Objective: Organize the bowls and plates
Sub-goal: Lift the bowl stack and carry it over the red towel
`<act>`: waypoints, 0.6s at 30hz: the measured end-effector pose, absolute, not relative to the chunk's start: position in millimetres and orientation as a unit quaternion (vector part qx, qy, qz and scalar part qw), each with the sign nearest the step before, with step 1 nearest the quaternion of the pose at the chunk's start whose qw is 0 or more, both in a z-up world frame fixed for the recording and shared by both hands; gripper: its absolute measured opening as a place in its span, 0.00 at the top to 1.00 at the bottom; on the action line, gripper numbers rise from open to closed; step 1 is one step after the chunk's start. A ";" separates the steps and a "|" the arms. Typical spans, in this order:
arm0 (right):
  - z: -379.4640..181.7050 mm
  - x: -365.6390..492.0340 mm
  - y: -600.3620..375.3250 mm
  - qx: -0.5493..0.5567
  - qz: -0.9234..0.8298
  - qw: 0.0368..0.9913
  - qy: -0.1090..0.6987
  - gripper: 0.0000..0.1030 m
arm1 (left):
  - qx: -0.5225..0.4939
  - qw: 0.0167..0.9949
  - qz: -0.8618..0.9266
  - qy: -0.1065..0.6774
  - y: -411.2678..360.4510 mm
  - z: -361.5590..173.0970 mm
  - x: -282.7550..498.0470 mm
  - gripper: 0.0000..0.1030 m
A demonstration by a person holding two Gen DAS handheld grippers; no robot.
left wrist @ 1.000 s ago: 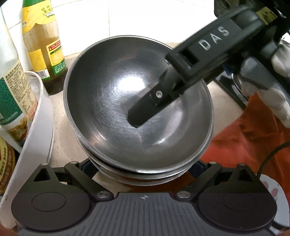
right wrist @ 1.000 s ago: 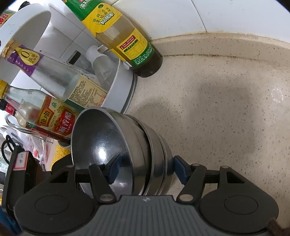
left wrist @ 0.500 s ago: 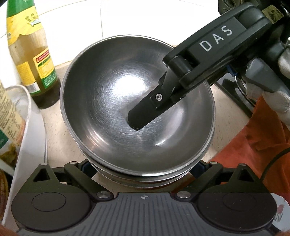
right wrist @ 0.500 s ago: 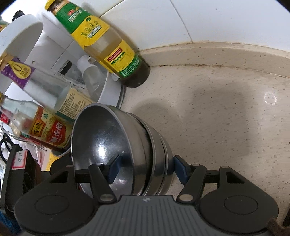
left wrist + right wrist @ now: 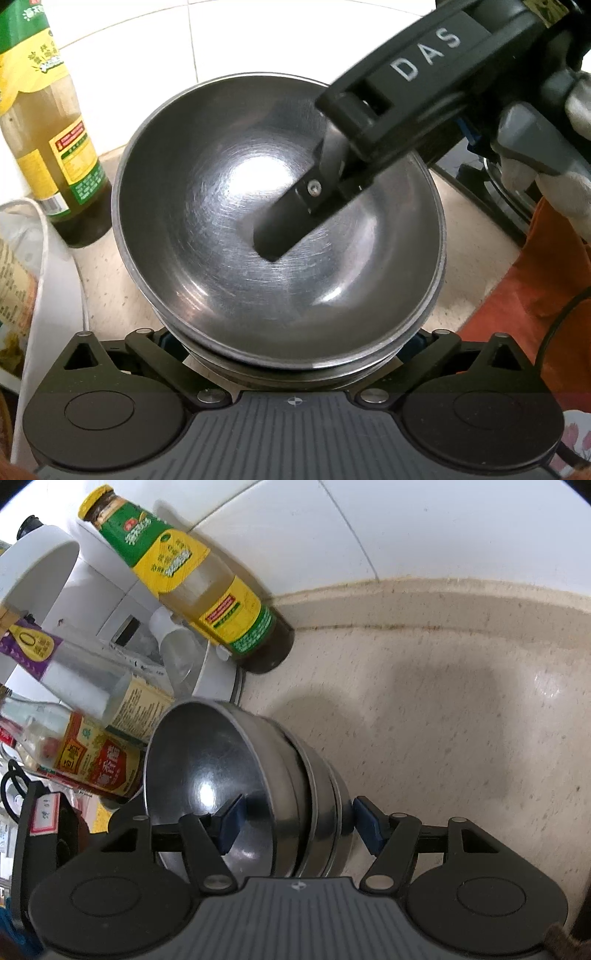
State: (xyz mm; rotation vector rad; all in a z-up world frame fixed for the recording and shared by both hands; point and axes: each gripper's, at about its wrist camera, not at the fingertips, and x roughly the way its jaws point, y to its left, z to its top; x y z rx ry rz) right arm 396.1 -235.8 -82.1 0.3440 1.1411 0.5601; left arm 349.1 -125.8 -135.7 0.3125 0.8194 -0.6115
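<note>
A stack of steel bowls (image 5: 240, 221) fills the left wrist view; it also shows in the right wrist view (image 5: 258, 782), tilted on its side. My right gripper (image 5: 293, 821) is shut on the stack's rim, one finger (image 5: 229, 823) inside the top bowl and the other finger (image 5: 367, 825) under the bottom one. The inner finger shows in the left wrist view (image 5: 291, 221). My left gripper (image 5: 291, 343) is open wide, its fingers mostly hidden below the stack's near edge, one on each side.
A yellow-labelled oil bottle (image 5: 207, 602) stands against the tiled wall, also in the left wrist view (image 5: 48, 140). A white rack (image 5: 62, 576) with several sauce bottles (image 5: 92, 764) is at left. Beige counter (image 5: 443, 720) extends right. An orange cloth (image 5: 535, 295) lies at right.
The bowl stack, held by my right gripper, has shifted right and further from the oil bottle and rack. The left gripper stays under the stack's near edge.
</note>
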 end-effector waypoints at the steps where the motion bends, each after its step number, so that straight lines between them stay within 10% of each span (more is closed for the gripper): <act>1: -81.5 398.1 -237.1 0.160 0.259 0.792 0.529 0.42 | 0.149 0.861 -0.292 0.390 -127.1 -135.8 349.9 0.00; 18: -89.1 410.4 -251.2 0.184 0.247 0.789 0.531 0.38 | 0.139 0.870 -0.290 0.375 -145.7 -145.3 356.4 0.00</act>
